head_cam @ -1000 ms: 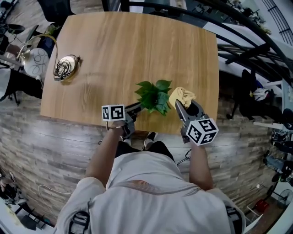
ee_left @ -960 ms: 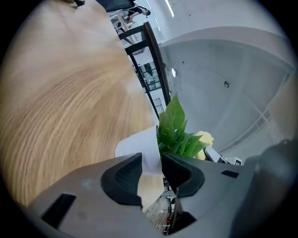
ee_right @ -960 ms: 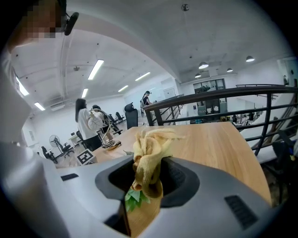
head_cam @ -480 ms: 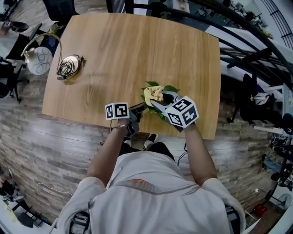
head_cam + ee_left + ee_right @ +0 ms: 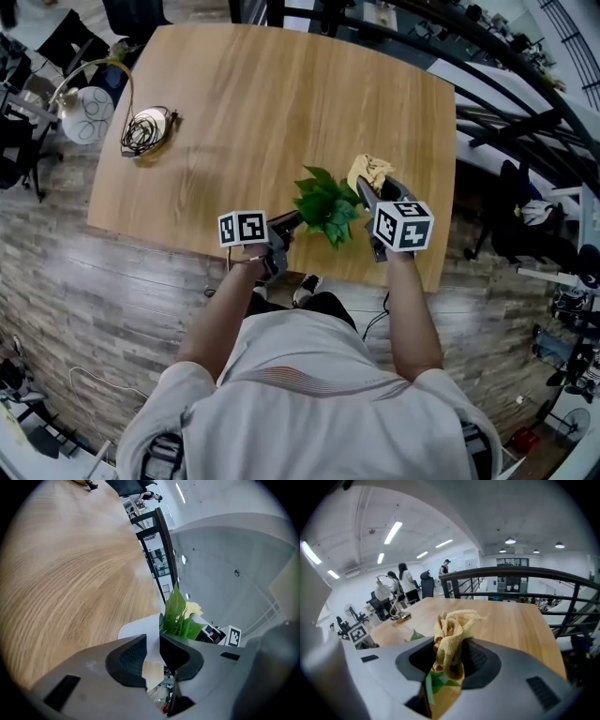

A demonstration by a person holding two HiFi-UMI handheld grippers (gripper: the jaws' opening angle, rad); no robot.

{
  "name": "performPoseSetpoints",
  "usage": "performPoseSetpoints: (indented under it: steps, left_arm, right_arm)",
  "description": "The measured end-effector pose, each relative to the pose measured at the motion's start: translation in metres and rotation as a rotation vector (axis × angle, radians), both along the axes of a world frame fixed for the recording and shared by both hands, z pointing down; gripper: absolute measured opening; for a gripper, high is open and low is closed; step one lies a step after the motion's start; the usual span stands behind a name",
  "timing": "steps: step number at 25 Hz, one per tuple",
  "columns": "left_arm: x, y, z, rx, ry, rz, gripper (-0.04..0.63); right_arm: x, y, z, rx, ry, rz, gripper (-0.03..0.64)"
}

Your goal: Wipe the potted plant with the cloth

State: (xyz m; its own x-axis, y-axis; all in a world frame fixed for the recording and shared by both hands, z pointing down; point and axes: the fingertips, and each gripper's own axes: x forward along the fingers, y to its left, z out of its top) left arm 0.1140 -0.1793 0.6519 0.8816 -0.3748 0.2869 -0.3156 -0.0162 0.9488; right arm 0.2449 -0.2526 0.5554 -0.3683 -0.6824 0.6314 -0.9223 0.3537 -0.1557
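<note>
At the bottom of the head view, the person's light shirt (image 5: pixel 300 394) is seen, with both forearms stretched to the near edge of the wooden tabletop (image 5: pixel 262 103). The left gripper (image 5: pixel 287 223) is held level at that edge. In the left gripper view its jaws (image 5: pixel 152 641) have just been closing and are pinched on the white pot (image 5: pixel 138 627) of the potted plant (image 5: pixel 326 202), the pot's wall filling the gap between the pads. The plant stands upright near the tabletop's near edge, between the two grippers.

Just right of the leaves, the right gripper (image 5: pixel 370 192) is angled downward. A bunched yellow cloth (image 5: pixel 370 171) is clamped between its jaws (image 5: pixel 452 656) and sticks out past the tips. A green leaf (image 5: pixel 431 684) is visible under the cloth in the right gripper view; whether cloth and leaf touch cannot be told.

Farther off, a coil of dark cable (image 5: pixel 145 129) lies near the tabletop's far left corner. A black railing (image 5: pixel 487 84) runs beyond the tabletop, and people (image 5: pixel 405 583) are seen standing in the distance.
</note>
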Motion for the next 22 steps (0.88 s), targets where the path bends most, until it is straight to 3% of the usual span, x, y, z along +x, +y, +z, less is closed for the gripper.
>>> performPoseSetpoints:
  steps: [2, 5, 7, 8, 10, 14, 16, 19, 22]
  left_arm:
    - [-0.001, 0.000, 0.000, 0.002, -0.006, -0.002, 0.087]
    - [-0.002, 0.000, 0.000, 0.005, -0.014, -0.009, 0.086]
    - [-0.002, -0.001, -0.001, 0.007, -0.019, -0.016, 0.086]
    - [-0.001, -0.002, -0.001, 0.007, -0.022, -0.020, 0.086]
    - [0.000, 0.000, -0.002, 0.004, -0.027, -0.023, 0.084]
    - [0.002, -0.001, -0.002, 0.002, -0.020, -0.036, 0.082]
    - [0.002, 0.000, -0.001, -0.002, -0.015, -0.045, 0.081]
    - [0.000, 0.001, 0.000, -0.006, -0.016, -0.047, 0.081]
    - [-0.001, -0.001, 0.000, -0.005, -0.019, -0.051, 0.082]
  right_arm:
    - [-0.024, 0.007, -0.019, 0.030, -0.097, -0.070, 0.193]
    - [-0.082, 0.030, -0.025, -0.025, -0.206, -0.306, 0.193]
    - [-0.109, 0.045, -0.010, -0.103, -0.206, -0.439, 0.193]
    - [-0.113, 0.047, -0.001, -0.127, -0.190, -0.452, 0.194]
    - [-0.098, 0.038, 0.008, -0.122, -0.161, -0.366, 0.193]
    - [-0.028, 0.006, 0.002, -0.032, -0.120, -0.067, 0.195]
    - [0.005, 0.001, 0.002, -0.010, -0.076, 0.032, 0.193]
    - [0.024, 0.007, -0.007, 0.005, -0.096, 0.087, 0.193]
    - [-0.002, 0.022, -0.022, -0.011, -0.226, 0.002, 0.193]
